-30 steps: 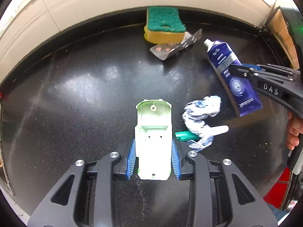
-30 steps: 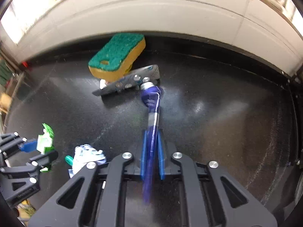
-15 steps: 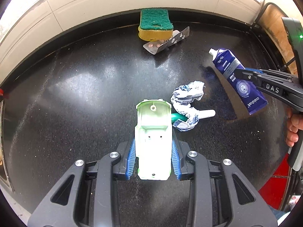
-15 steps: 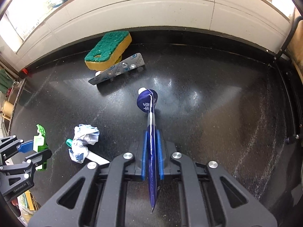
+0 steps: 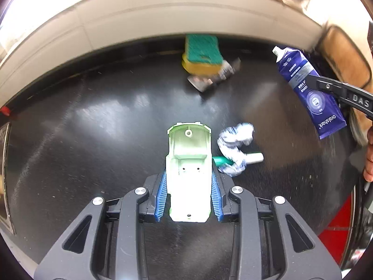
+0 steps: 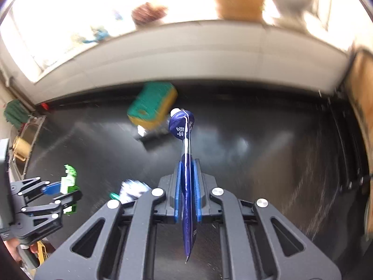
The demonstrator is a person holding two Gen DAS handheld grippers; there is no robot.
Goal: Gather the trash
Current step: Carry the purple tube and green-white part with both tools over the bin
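Left gripper [image 5: 188, 187]: closed on a pale green plastic piece [image 5: 188, 163], blue pads pressed to both its sides; the piece juts forward above the black countertop [image 5: 93, 140].

Right gripper [image 6: 186, 186]: clamped on a flattened blue tube [image 6: 185, 163], seen edge-on, white cap end pointing away. In the left wrist view the same tube [image 5: 305, 88] hangs at the far right, cap up, held clear of the counter.

Crumpled white-and-blue wrapper [image 5: 234, 147]: on the counter just right of the green piece, lying over a small stick with a green end and a white end [image 5: 253, 157].

Sponge [image 5: 201, 54]: green top, yellow body, farther back, near the pale tiled wall [image 5: 139, 16].

Silver blister pack [image 5: 214, 78]: touching the sponge's near edge, one end apparently propped against it; blurred.

Window ledge beyond the wall: blurred objects, not identifiable.
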